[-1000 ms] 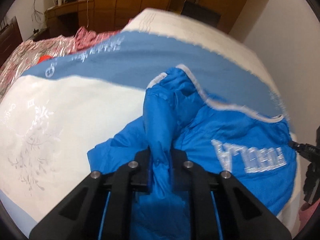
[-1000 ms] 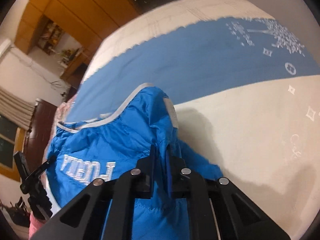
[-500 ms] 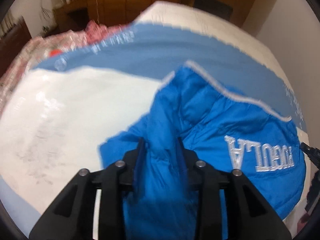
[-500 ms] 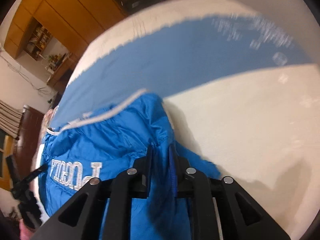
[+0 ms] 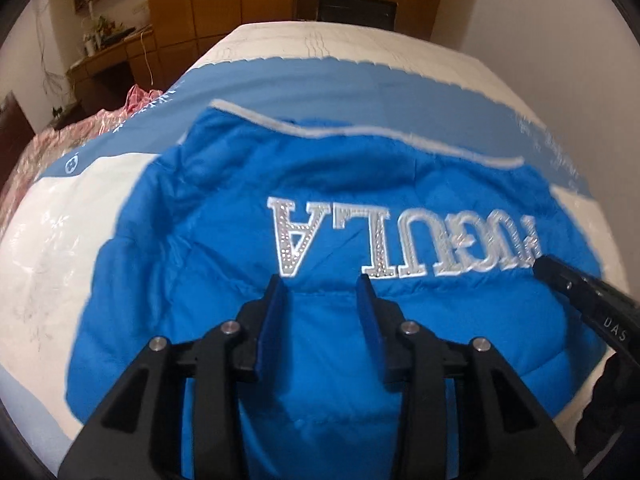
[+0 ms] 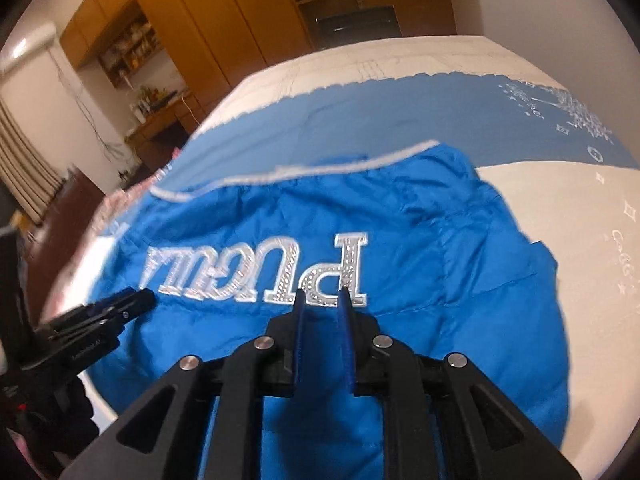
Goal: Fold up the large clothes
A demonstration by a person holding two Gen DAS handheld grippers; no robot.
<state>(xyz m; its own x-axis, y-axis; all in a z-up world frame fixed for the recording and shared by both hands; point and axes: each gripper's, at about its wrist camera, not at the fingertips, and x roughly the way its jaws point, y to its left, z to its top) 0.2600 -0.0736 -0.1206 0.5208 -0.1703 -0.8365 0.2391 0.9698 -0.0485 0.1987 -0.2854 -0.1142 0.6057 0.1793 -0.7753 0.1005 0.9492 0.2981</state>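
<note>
Left wrist view first: the blue puffer jacket (image 5: 320, 240) lies spread flat on the bed (image 5: 60, 240), back side up, with the big silver lettering (image 5: 400, 240) reading upside down from here. The left gripper (image 5: 322, 286) hangs just over the jacket, right below the lettering. Its jaws have just been opening and now stand moderately apart with nothing pinched between them, only flat fabric showing underneath. The jacket's grey-trimmed hem (image 5: 360, 132) is the far edge, lying across the blue band of the bedspread (image 5: 360, 88). Left of the jacket there's a wide patch of bare white bedspread, so loads of room that side. Past the jacket's far-left corner a pink floral cloth (image 5: 80, 128) sits bunched up. The tip of the right gripper (image 5: 560, 276) pokes in at the jacket's right edge, by the end of the lettering.

Right wrist view: same jacket (image 6: 440, 260) fills the middle. The right gripper (image 6: 322, 294) hovers at the lower edge of the lettering (image 6: 280, 272), jaws only a narrow gap apart after opening a bit, nothing held between them. The hem (image 6: 300, 172) runs along the far side again. Right of the jacket the cream bedspread (image 6: 580, 280) is open all the way to the mattress edge. The left gripper (image 6: 132, 300) shows at the jacket's left edge. Wooden wardrobes (image 6: 220, 12) stand beyond the bed.
</note>
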